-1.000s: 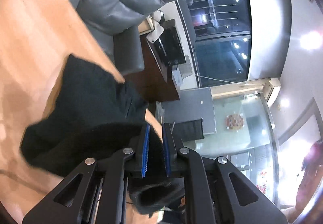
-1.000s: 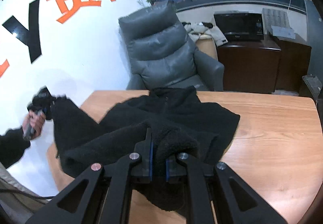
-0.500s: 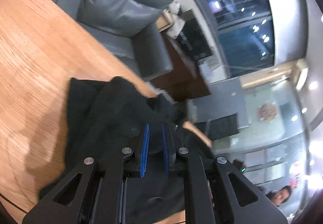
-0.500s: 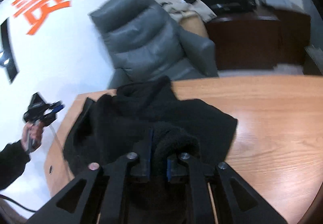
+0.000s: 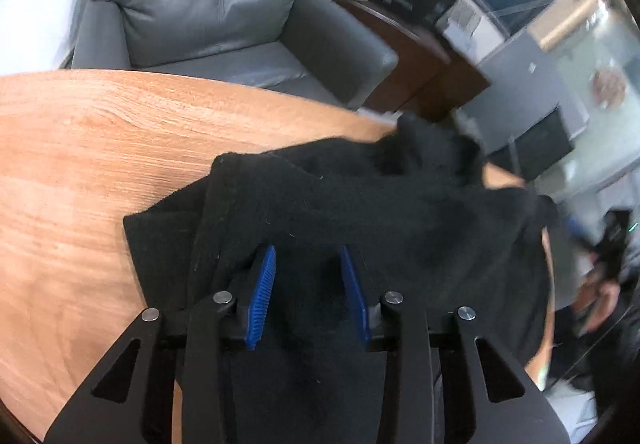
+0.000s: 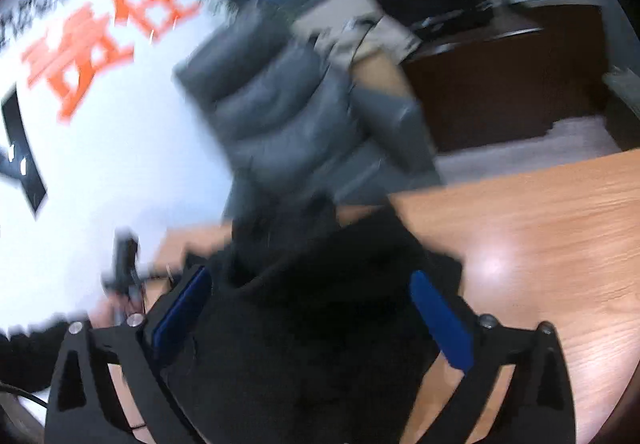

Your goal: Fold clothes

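Observation:
A black fleece garment (image 5: pixel 360 204) lies bunched on the wooden table (image 5: pixel 80 164). My left gripper (image 5: pixel 308 264) is open just above it, its blue pads apart with fleece between and under them. In the blurred right wrist view the same garment (image 6: pixel 320 304) lies on the table (image 6: pixel 540 224). My right gripper (image 6: pixel 312 284) is wide open over it, the blue pads far apart. The other gripper (image 6: pixel 124 264) shows small at the left, held in a hand.
A grey leather armchair (image 5: pixel 208 4) stands behind the table; it also shows in the right wrist view (image 6: pixel 288 116). A dark wooden cabinet (image 6: pixel 500 76) stands at the back right. A white wall with orange characters (image 6: pixel 100 36) is at the left.
Both grippers were shut on the fleece and have now opened, letting it go. The garment has dropped onto the table in a folded heap. Both cameras swung quickly.

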Demonstrator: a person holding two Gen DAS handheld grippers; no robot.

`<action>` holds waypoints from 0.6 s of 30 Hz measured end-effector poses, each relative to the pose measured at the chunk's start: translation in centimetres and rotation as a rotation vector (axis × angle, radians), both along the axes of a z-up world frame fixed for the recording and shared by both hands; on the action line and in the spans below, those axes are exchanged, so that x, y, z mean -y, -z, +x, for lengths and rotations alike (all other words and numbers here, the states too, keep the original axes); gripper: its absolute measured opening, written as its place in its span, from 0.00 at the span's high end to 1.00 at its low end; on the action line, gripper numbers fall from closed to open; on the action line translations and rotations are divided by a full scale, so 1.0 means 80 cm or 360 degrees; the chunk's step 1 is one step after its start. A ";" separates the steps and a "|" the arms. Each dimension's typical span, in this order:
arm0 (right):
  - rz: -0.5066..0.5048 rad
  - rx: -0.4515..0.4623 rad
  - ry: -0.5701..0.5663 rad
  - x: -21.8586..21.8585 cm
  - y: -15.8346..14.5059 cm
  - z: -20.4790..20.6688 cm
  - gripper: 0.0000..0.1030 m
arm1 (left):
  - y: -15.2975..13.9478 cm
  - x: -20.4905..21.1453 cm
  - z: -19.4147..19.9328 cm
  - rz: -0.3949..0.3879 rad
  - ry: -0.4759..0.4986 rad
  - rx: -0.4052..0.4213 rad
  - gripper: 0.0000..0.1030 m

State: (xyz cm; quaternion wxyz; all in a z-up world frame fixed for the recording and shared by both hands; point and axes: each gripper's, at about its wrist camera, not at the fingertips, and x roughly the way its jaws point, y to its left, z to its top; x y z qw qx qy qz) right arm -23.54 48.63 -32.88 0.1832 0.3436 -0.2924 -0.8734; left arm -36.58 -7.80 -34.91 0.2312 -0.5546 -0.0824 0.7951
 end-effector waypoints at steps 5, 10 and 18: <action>0.0516 0.0002 -0.0232 0.063 0.001 0.011 0.00 | 0.002 -0.011 0.012 -0.0075 0.0043 -0.0174 0.61; 0.1061 0.0272 -0.0550 0.166 0.083 0.032 0.00 | 0.008 0.002 0.024 -0.0052 -0.0021 -0.0249 0.61; 0.0935 0.0303 -0.0487 0.191 0.093 0.141 0.00 | 0.007 0.029 0.133 -0.0111 0.0016 -0.0277 0.61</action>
